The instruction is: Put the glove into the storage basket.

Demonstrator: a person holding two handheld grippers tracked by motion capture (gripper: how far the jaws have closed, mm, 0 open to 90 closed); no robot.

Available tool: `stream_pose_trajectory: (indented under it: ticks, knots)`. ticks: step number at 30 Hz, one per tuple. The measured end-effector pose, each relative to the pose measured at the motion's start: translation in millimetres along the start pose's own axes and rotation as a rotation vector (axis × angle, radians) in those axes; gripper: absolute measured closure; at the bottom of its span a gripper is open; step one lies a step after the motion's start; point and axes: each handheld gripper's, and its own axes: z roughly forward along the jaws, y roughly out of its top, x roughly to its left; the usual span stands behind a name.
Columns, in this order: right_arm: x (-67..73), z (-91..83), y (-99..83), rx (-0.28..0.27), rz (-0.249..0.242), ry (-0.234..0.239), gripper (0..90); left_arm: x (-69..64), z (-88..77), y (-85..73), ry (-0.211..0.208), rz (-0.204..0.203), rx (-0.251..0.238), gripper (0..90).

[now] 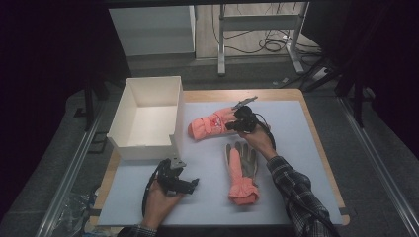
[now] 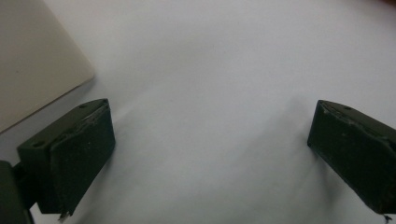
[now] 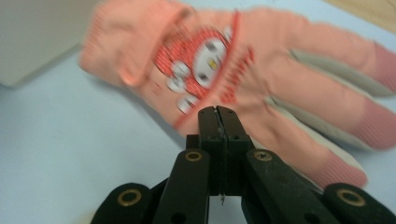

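At the left rear of the pale mat [image 1: 296, 163], a white open-topped box [image 1: 148, 116] stands with nothing visible inside it. Just right of the box lies a pink glove [image 1: 210, 124], cuff toward the box; a second pink glove [image 1: 242, 175] lies nearer the person, cuff toward the front edge, well apart from the first.

The high view places the right gripper [image 1: 236, 124] at the finger end of the upper glove. The right gripper view adds detail: the jaws stand pressed together, tips at the glove's edge (whether they pinch fabric cannot be told), and the glove bears a red-and-white printed patch. The left gripper view shows the left gripper [image 2: 205, 154] with jaws wide apart over bare mat, a box corner at upper left.

The right forearm, in a plaid sleeve [image 1: 301, 197], reaches diagonally forward. The left hand [image 1: 160, 202] rests low near the front, its gripper pointing right.
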Motion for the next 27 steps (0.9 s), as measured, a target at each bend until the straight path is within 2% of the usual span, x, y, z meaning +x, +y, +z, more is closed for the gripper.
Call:
stream_pose_trajectory:
  ticks: [3, 6, 10, 15, 19, 22, 24, 27]
  knots:
    - [9.3, -2.8, 9.6, -0.031, 0.004, 0.041, 87.0, 0.1, 0.0, 0.0, 0.000, 0.000, 0.000, 0.7]
    - [21.1, 1.2, 19.6, -0.038, -0.022, 0.043, 80.5, 0.0, 0.0, 0.0, 0.000, 0.000, 0.000, 0.6]
    - [31.2, 12.5, 30.5, -0.045, -0.022, 0.029, 68.3, 0.1, -0.1, 0.0, 0.001, 0.001, 0.001, 0.6]
    - [38.5, 28.7, 40.3, -0.043, 0.000, -0.022, 53.8, 0.0, -0.1, 0.0, 0.000, 0.000, 0.000, 0.7]
    - [43.7, 41.3, 44.5, -0.023, 0.009, -0.049, 48.3, 0.1, -0.1, 0.0, 0.000, 0.001, 0.000, 0.6]
    - [48.8, 47.6, 46.0, -0.001, -0.021, -0.094, 48.8, 0.1, 0.0, 0.0, 0.000, 0.001, 0.000, 0.6]
    - [51.8, 50.9, 46.5, 0.021, -0.038, -0.122, 55.6, 0.1, -0.1, 0.0, 0.000, 0.001, 0.000, 0.6]
    - [54.0, 52.9, 45.6, 0.039, -0.044, -0.129, 61.5, 0.0, 0.0, -0.1, 0.000, 0.001, -0.001, 0.7]
